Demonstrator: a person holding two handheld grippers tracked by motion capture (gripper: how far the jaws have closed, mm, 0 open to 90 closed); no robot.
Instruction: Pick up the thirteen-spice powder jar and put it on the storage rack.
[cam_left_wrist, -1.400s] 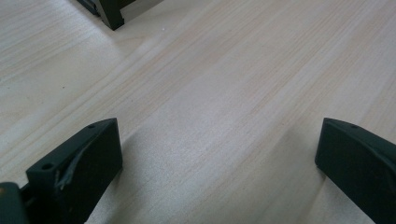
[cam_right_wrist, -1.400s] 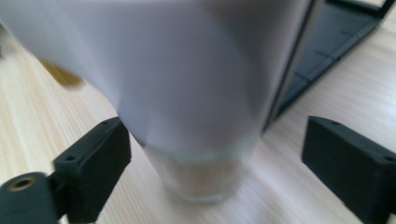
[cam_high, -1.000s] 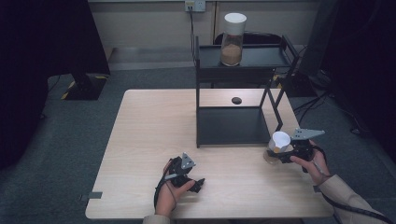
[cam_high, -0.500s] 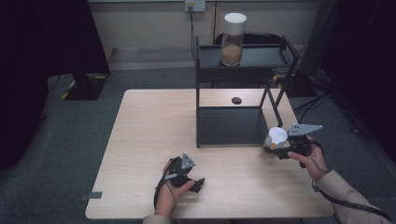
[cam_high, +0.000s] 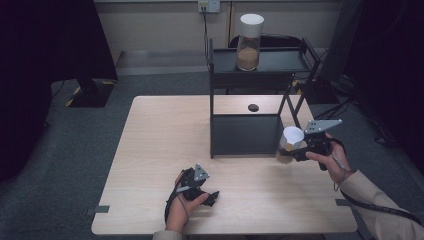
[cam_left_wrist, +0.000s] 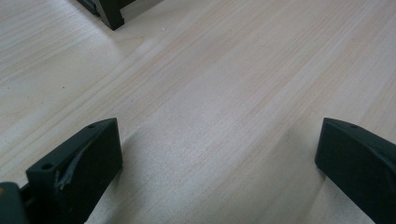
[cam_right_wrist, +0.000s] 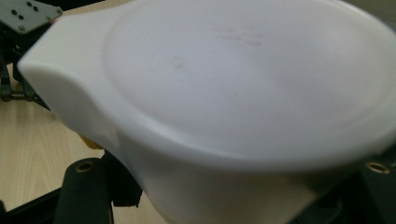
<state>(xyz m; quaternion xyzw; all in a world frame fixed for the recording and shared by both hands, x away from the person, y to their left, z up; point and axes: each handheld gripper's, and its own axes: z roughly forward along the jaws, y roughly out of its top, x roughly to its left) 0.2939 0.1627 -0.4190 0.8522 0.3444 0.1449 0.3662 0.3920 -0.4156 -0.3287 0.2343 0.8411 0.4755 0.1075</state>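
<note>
A small jar with a white lid (cam_high: 292, 137) and brownish contents hangs above the table's right side, just in front of the black rack. My right gripper (cam_high: 291, 152) is shut on it from the right, in a person's hand. In the right gripper view the white lid (cam_right_wrist: 243, 79) looms close, and the black jaws grip the jar's body below it. My left gripper (cam_high: 210, 196) rests on the wooden table (cam_high: 160, 150) near the front edge. Its jaws stand wide open over bare wood (cam_left_wrist: 219, 158), with nothing between them.
A black two-level rack (cam_high: 245, 132) stands at the table's back right. On its top shelf is a tall jar with a white lid (cam_high: 249, 42) and brown contents. A small black round object (cam_high: 253, 107) lies on the table under the rack.
My right gripper has lifted the white-lidded jar up off the table and slightly toward the rack. The left gripper has stayed where it was.
</note>
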